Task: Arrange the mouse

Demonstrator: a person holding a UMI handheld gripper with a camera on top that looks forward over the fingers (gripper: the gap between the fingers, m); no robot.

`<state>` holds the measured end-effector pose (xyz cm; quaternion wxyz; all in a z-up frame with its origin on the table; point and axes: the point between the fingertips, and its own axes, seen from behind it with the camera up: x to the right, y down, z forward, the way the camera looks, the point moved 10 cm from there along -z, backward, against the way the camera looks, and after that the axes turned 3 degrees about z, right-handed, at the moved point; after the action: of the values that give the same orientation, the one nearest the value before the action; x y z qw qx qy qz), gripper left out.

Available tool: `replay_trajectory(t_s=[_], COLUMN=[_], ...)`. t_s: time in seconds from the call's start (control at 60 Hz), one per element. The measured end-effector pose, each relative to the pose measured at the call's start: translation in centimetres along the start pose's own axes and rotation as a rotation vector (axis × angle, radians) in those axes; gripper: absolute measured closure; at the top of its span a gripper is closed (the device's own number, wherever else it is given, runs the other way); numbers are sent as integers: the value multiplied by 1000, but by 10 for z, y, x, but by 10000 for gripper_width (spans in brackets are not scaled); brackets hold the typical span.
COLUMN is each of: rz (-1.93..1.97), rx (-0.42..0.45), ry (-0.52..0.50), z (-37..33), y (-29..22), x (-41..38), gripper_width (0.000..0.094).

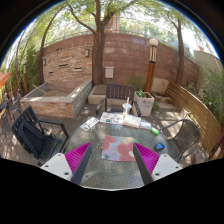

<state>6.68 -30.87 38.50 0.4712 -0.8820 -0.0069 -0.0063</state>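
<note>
Mouse (158,147): small dark bluish rounded obj on desk (100,172), just ahead of and outboard of the R finger. Too small to confirm shape or which way it faces; ID tentative. Not betw the fingers, not touched by either.

Just beyond it, further along same side of desk: small green obj (155,130), type unclear.

Hand-held gripper (110,158): released. Fingers spread wide, magenta pads (78,157) facing each other across a clear gap, nothing grasped. It hangs over the near part of the desk.

Betw the fingers and slightly ahead: flat rectangular mat (117,150) w/ pinkish-multicolour print, lying flat on desk, approx centred in the gap. Nothing visibly on it.

Far end of desk: white sheets/flat items (122,120), several, loosely grouped; one more pale flat item (88,124) to the L of them. Details not legible.

Surroundings: outdoor patio. Black chair (35,135) at L side of desk. Wooden bench (195,115) along R side. Beyond desk a dark chair (118,95) and a potted plant (145,100) beside it. Brick wall (120,60) across the back, raised stone planter (55,100) to L in front of it. Tree (97,30) rises in front of the wall, branches overhead.
</note>
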Motion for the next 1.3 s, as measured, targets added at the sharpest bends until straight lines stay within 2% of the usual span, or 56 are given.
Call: replay_trajectory(t_s=[0.267, 0.467, 0.683, 0.933, 1.3], rz=[28, 46, 85, 189, 229], rx=[-95, -153, -127, -155, -144], ry=[30, 65, 128, 83, 91], z=[63, 128, 225, 329, 401], y=[51, 116, 160, 169, 130], x=[64, 166, 278, 333, 345], gripper_width=[84, 86, 85, 90, 102])
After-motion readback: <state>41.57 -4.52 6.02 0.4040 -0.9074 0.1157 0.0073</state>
